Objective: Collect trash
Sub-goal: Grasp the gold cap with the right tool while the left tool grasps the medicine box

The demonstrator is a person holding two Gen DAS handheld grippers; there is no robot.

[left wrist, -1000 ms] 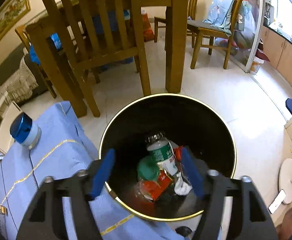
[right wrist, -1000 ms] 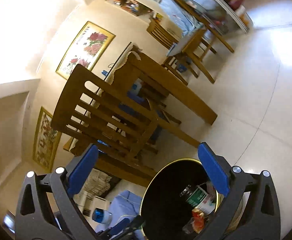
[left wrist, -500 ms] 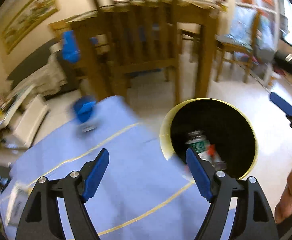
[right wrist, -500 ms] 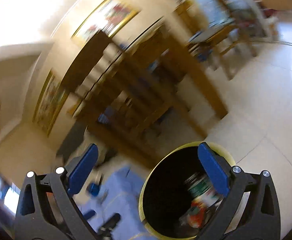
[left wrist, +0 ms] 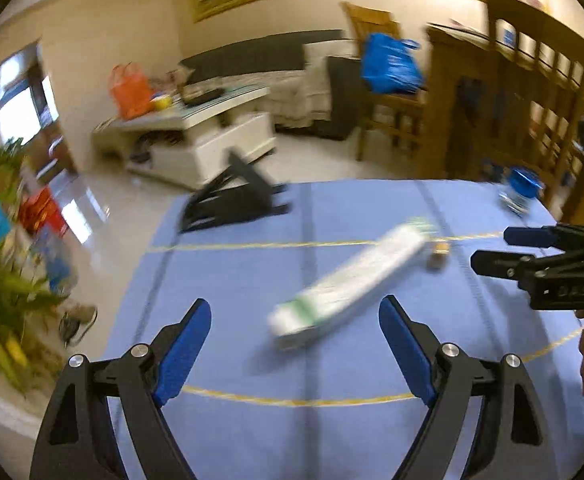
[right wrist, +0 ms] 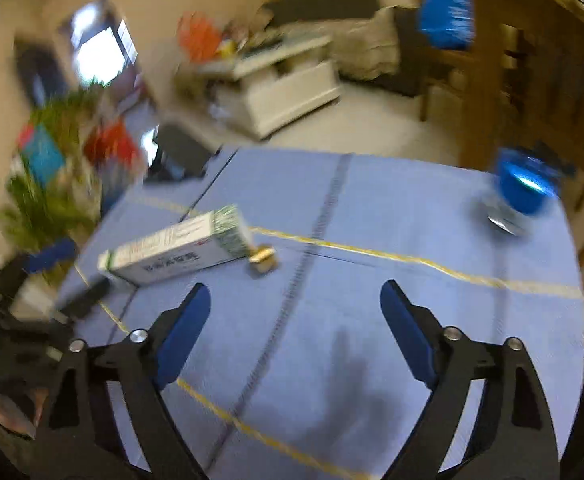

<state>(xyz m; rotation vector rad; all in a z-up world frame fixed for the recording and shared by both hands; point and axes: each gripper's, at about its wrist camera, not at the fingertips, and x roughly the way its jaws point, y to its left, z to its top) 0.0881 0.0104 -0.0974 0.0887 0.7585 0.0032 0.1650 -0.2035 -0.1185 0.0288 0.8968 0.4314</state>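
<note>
Trash remained on the blue cloth (left wrist: 232, 272): a long white-and-green carton (left wrist: 348, 280) lay just ahead of the empty, widening left gripper (left wrist: 295, 350), a small gold scrap (right wrist: 263, 258) beyond the empty, narrowing right gripper (right wrist: 295, 342), both apparently uncollected.

On the table (right wrist: 372, 208) a long carton (right wrist: 176, 246) lies at ten o'clock, a small cap (right wrist: 263, 258) touching its right end; a jar (right wrist: 518, 196) stands at two o'clock.
</note>
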